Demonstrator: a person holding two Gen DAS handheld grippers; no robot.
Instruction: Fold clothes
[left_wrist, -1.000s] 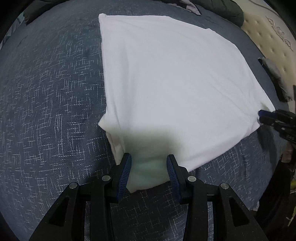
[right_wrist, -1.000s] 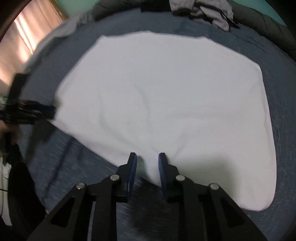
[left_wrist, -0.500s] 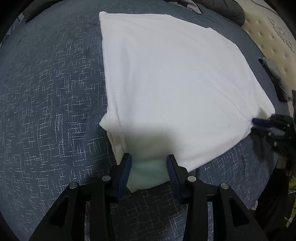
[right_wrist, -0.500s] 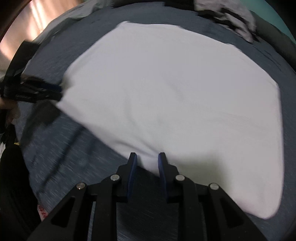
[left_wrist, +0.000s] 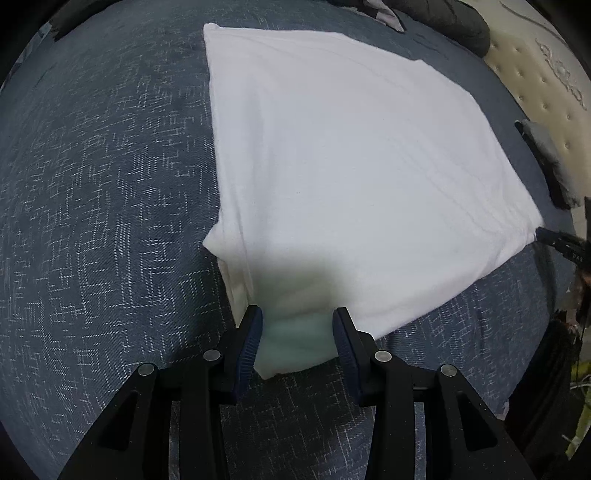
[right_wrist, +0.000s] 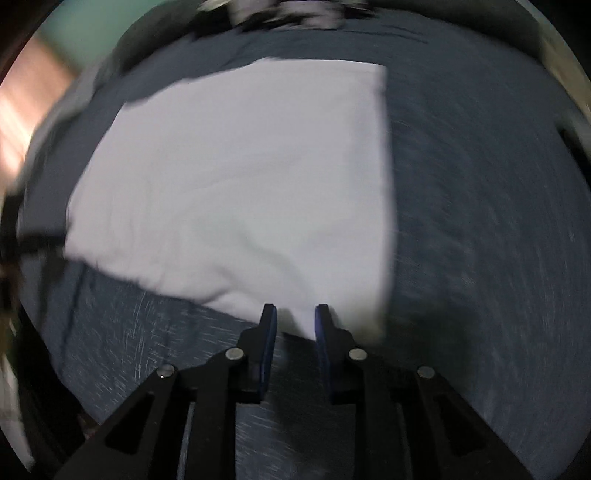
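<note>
The right gripper (right_wrist: 295, 319) has swung to the near corner of the shirt (left_wrist: 351, 158), flat on the bed (left_wrist: 103, 184); both it and the left gripper (left_wrist: 297, 334) straddle corners, unclenched, ready to fold

Bare blue bedcover (left_wrist: 99, 206) lies wide to the left of the white shirt (left_wrist: 351, 177), free for a gripper to pass; a dark pile of clothes (left_wrist: 443, 18) blocks the far edge; a black object (left_wrist: 550, 166) lies near the shirt's right corner; the right wrist view shows bare cover (right_wrist: 480, 206) to the shirt's right
</note>
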